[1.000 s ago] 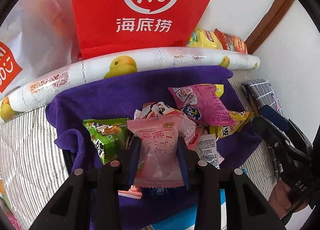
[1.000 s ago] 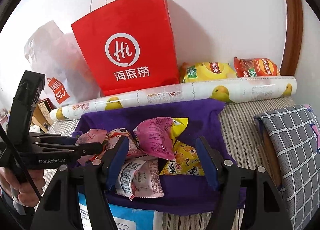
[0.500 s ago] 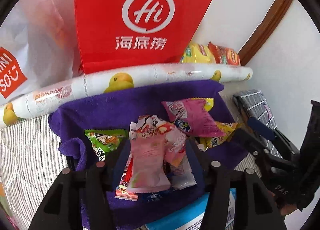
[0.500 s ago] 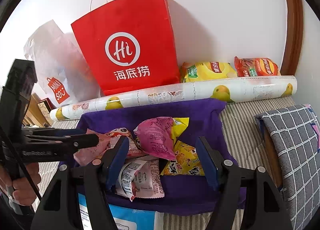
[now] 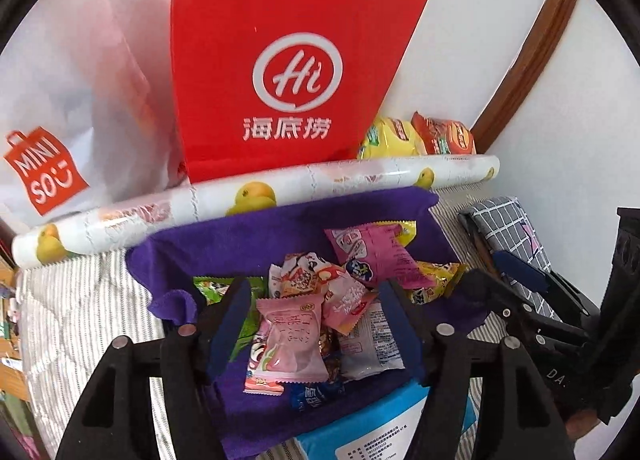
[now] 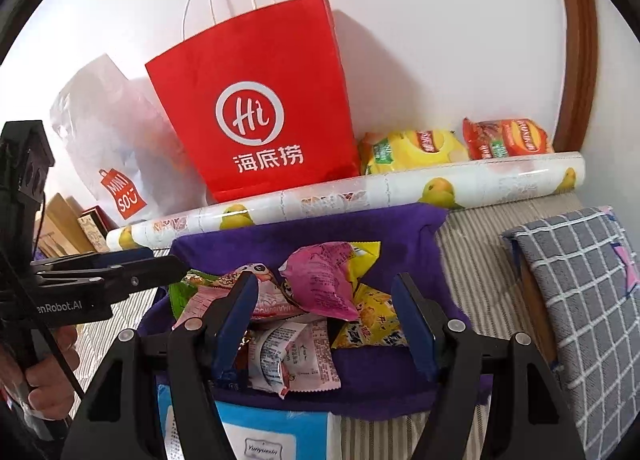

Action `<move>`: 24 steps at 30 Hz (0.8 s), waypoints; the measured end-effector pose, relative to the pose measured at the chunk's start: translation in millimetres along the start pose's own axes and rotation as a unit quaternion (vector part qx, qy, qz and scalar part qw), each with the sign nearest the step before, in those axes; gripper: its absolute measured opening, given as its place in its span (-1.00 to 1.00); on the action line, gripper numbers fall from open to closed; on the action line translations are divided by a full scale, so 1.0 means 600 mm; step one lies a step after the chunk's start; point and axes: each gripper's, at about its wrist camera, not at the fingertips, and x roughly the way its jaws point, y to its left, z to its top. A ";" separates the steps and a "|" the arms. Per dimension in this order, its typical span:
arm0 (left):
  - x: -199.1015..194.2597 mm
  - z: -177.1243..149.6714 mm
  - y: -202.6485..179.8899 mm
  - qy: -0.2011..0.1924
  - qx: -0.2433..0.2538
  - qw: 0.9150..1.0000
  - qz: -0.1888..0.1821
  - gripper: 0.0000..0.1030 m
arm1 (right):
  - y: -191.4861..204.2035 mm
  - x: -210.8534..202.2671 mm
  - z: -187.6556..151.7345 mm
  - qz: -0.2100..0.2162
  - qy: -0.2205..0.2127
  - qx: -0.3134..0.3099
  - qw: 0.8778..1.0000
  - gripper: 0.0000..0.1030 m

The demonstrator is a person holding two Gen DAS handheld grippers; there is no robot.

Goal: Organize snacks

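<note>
Striped bed surface, purple towel [image 5: 280, 228] spread mid-bed. Left gripper [image 5: 314, 324] jaws opening, pale pink sweet packet [image 5: 290, 340] lying loose between them on the towel's near edge. Right gripper [image 6: 324, 324] released, empty over the pile. I judge a drop-off step; next, pick another packet. Red paper bag [image 5: 288, 60] at the wall.

Both wrist cameras look steeply down, close, sharing the purple cloth [image 5: 280, 228].

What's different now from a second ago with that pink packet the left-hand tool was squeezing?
The left tool has let go of the pale pink packet: its jaws are opening and it has lifted away, leaving the packet on the snack pile on the purple cloth. The right tool stayed open over the pile; the red bag is unmoved.
</note>
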 end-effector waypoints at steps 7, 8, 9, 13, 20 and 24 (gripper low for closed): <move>-0.036 0.000 -0.020 -0.019 0.011 1.000 0.000 0.39 | 0.002 -0.040 0.000 -0.022 0.012 0.011 1.000 0.33; -0.040 -0.001 -0.024 -0.022 0.012 1.000 0.001 0.40 | 0.003 -0.050 -0.002 -0.024 0.015 0.012 1.000 0.33; -0.048 -0.002 -0.032 -0.026 0.016 1.000 0.001 0.41 | 0.006 -0.057 -0.003 -0.025 0.018 0.009 0.999 0.33; -0.077 -0.012 -0.055 -0.047 0.032 0.998 0.011 0.54 | 0.019 -0.094 -0.012 -0.032 0.019 -0.001 0.999 0.33; -0.129 -0.054 -0.069 -0.055 0.019 0.998 0.013 0.63 | 0.029 -0.178 -0.037 -0.046 -0.002 -0.004 0.999 0.35; -0.168 -0.087 -0.081 -0.065 0.017 0.998 0.015 0.70 | 0.025 -0.216 -0.057 -0.048 -0.004 0.009 0.999 0.36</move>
